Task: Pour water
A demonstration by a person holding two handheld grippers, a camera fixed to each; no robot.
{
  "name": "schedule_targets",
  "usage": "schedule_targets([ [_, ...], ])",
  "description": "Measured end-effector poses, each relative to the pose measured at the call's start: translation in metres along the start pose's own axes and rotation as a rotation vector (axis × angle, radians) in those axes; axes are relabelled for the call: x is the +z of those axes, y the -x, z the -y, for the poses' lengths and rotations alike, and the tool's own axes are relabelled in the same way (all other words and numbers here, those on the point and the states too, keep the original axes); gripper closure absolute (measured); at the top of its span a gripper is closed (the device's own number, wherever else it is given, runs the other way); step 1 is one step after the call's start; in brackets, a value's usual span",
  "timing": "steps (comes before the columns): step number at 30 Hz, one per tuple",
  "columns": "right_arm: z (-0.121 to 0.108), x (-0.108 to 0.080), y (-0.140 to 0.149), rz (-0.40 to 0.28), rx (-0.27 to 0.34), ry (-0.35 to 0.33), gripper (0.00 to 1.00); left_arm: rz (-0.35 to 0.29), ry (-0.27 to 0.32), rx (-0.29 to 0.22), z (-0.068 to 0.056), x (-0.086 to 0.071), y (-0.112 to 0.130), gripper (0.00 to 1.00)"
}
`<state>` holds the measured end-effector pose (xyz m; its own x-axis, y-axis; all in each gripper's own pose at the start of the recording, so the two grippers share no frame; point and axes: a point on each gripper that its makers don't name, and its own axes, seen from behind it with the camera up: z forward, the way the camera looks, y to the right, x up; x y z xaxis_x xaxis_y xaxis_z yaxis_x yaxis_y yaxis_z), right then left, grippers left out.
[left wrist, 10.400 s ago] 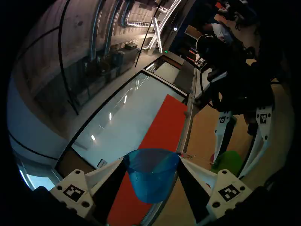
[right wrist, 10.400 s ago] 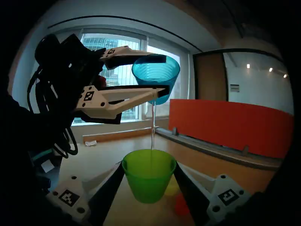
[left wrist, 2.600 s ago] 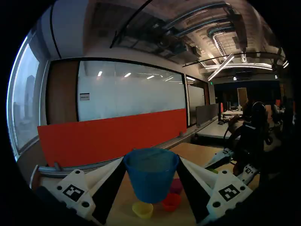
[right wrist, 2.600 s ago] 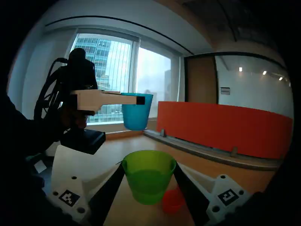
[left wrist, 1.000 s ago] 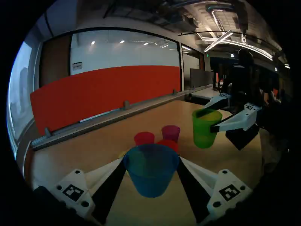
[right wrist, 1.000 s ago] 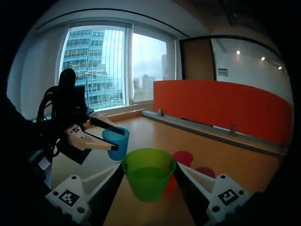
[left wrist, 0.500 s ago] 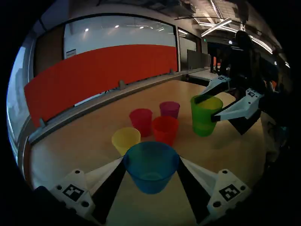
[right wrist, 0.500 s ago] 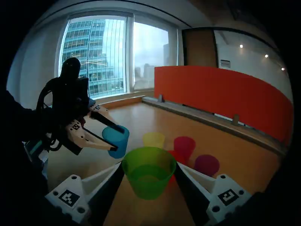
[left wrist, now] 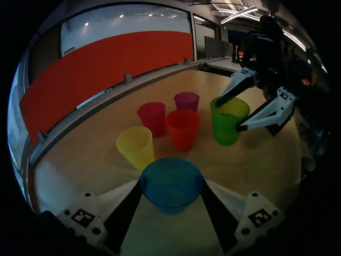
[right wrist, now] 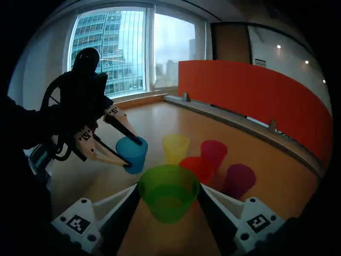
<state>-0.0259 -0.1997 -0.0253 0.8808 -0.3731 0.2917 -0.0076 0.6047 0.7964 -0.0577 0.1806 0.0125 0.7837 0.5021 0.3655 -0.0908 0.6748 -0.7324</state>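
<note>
**Both cups gripped, upright, next to cup cluster**

Left gripper (left wrist: 171, 183) fingers clamp the blue cup (left wrist: 171, 197): translucent, upright, its bottom visible inside. Ahead of it, grouped on the table (left wrist: 264, 158): yellow cup (left wrist: 135, 146), pink cup (left wrist: 151, 118), red cup (left wrist: 183, 128), purple cup (left wrist: 186, 101). Just right of the group, right gripper (left wrist: 229, 115) fingers pinch the green cup (left wrist: 223, 128): translucent, upright, liquid in the lower part. Table is light wood. Orange partition (left wrist: 106, 64) along the far edge. Window (right wrist: 111, 51) shows towers.

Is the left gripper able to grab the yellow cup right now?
Probably not: the left gripper is shut on the blue cup, so its fingers are full, though the yellow cup stands close ahead, unblocked.
</note>
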Motion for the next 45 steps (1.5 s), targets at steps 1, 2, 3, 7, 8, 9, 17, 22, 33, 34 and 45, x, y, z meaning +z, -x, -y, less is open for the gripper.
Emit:
schedule_targets([
  [1,0.0,0.001,0.003,0.009,-0.003,-0.002,0.08,0.008,0.004,0.0,0.0,0.001,0.002,0.11],
  [2,0.0,0.002,0.005,0.017,-0.005,-0.003,0.08,0.015,0.008,0.0,-0.001,0.002,0.004,0.11],
  [3,0.0,0.003,0.007,0.025,-0.007,-0.005,0.08,0.022,0.011,0.001,-0.001,0.003,0.006,0.11],
  [7,0.0,0.007,0.016,0.056,-0.011,-0.01,0.08,0.047,0.021,0.002,-0.002,0.008,0.012,0.11],
  [8,0.0,0.008,0.018,0.062,-0.012,-0.011,0.08,0.051,0.024,0.002,-0.003,0.009,0.014,0.11],
  [9,0.0,0.009,0.02,0.068,-0.012,-0.012,0.08,0.054,0.026,0.002,-0.003,0.01,0.014,0.11],
  [17,-0.001,0.013,0.032,0.098,-0.013,-0.015,0.08,0.053,0.039,-0.004,-0.004,0.012,0.015,0.11],
  [22,-0.001,0.014,0.038,0.112,-0.015,-0.014,0.08,0.055,0.042,-0.004,-0.004,0.012,0.016,0.11],
  [33,0.0,0.016,0.051,0.136,-0.019,-0.009,0.08,0.061,0.053,-0.016,-0.002,0.01,0.02,0.11],
  [34,0.0,0.016,0.052,0.135,-0.018,-0.009,0.08,0.062,0.054,-0.019,-0.002,0.01,0.02,0.11],
  [45,-0.001,0.015,0.055,0.137,-0.015,-0.002,0.08,0.074,0.068,-0.062,-0.002,0.011,0.028,0.11],
])
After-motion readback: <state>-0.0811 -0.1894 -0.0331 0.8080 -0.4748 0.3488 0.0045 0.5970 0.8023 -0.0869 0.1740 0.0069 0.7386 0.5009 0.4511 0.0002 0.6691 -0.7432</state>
